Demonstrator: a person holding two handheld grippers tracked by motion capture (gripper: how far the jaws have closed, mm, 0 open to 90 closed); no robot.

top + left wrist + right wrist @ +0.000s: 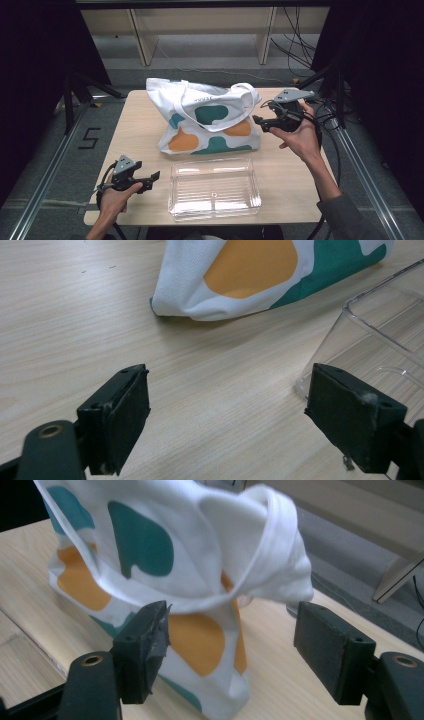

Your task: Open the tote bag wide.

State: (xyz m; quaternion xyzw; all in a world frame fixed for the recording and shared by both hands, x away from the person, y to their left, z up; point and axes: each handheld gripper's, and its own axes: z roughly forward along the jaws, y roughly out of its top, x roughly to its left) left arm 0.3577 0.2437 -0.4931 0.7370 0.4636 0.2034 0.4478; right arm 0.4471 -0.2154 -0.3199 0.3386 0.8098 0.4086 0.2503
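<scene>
Nearest us we see a clear plastic tray (215,187) on the wooden table (135,130), empty. Left gripper (152,178) sits just left of it, jaws apart, nothing between. Beyond the tray, a white tote bag (207,122) with teal and orange blobs, slumped, handles flopped over. Right gripper (260,122) at the bag's right edge, jaws apart, straddling the fabric (240,580), not clamped.

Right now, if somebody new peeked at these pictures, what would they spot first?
Probably the white tote bag with teal and orange blobs, slumped at the far middle of the wooden table. Next, the clear plastic tray just in front of it, nearer the person. Then the right gripper, open, at the bag's right side, and the left gripper, open, left of the tray.
</scene>
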